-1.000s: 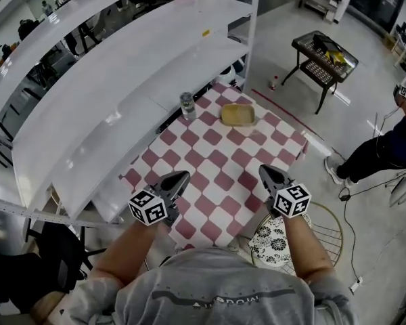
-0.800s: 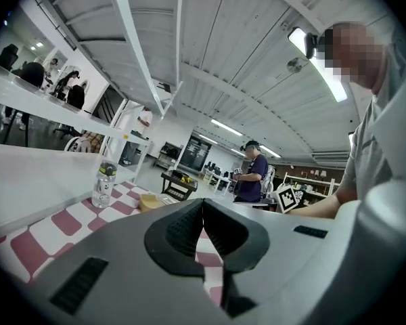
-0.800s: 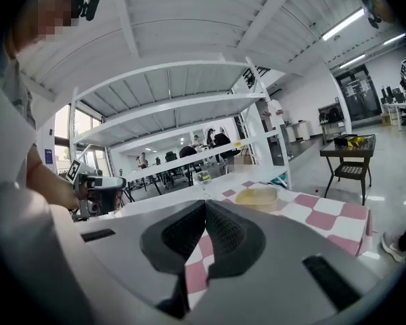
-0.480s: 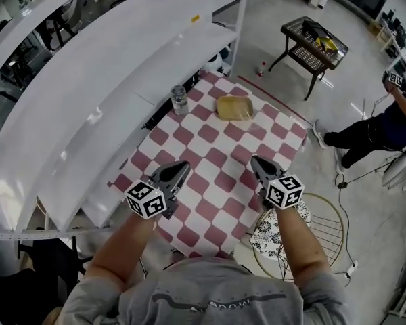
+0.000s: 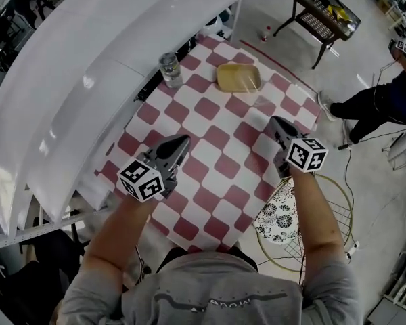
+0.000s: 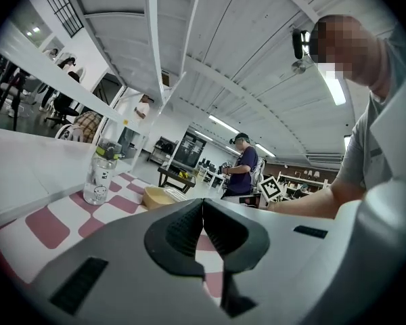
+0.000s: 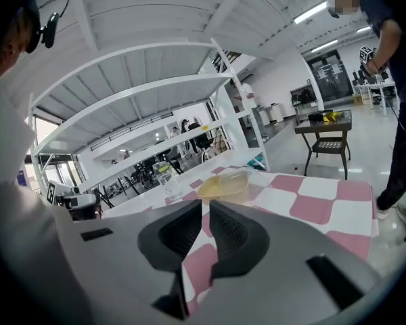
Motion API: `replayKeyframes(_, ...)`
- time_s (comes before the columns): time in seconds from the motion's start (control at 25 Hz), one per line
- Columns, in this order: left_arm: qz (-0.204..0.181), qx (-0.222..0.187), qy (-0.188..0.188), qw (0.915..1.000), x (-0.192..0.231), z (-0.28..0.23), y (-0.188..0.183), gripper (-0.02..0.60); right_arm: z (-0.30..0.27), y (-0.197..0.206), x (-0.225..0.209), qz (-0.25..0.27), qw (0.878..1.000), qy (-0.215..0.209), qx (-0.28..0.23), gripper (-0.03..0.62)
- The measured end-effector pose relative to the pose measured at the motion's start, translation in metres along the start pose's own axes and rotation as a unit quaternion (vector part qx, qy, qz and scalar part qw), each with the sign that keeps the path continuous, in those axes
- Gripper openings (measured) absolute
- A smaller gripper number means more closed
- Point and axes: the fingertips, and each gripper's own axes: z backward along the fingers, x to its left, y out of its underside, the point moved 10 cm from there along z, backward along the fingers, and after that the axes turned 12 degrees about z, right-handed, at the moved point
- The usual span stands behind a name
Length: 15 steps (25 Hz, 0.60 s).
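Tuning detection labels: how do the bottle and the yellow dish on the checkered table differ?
The bottle is clear, tall and upright; the yellow dish is low and wide. The bottle stands by the white shelf, nearer the left tongs; the yellow dish lies nearer the right tongs. Both rest on the checkered table, untouched by either tongs.

One checkered table (image 5: 213, 144) carries one clear water bottle (image 5: 169, 70) and one shallow yellow container (image 5: 238, 77). Two grippers show above it: one left gripper (image 5: 185, 139) and one right gripper (image 5: 275, 120). On the floor around it are one black side table (image 5: 323, 12), one patterned round stool (image 5: 277, 219) and one other person (image 5: 386, 100).
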Motion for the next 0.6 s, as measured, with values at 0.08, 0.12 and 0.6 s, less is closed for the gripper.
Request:
replayKeyframes(0.08, -0.005, 0.001, 0.002, 1.0, 0.011, -0.013, -0.001, 0.015, -0.009, -0.002, -0.016, -0.004, 1.0, 0.003, 0.002, 0.058)
replayKeyframes(0.12, -0.008, 0.001, 0.003, 1.0, 0.017, -0.02, -0.002, 0.015, -0.014, -0.003, -0.025, -0.006, 1.0, 0.005, 0.003, 0.07)
replayKeyframes(0.6, -0.006, 0.016, 0.043, 0.9989, 0.054, -0.088, 0.008, 0.015, -0.058, 0.018, -0.097, -0.198, 0.98, -0.008, 0.008, 0.172)
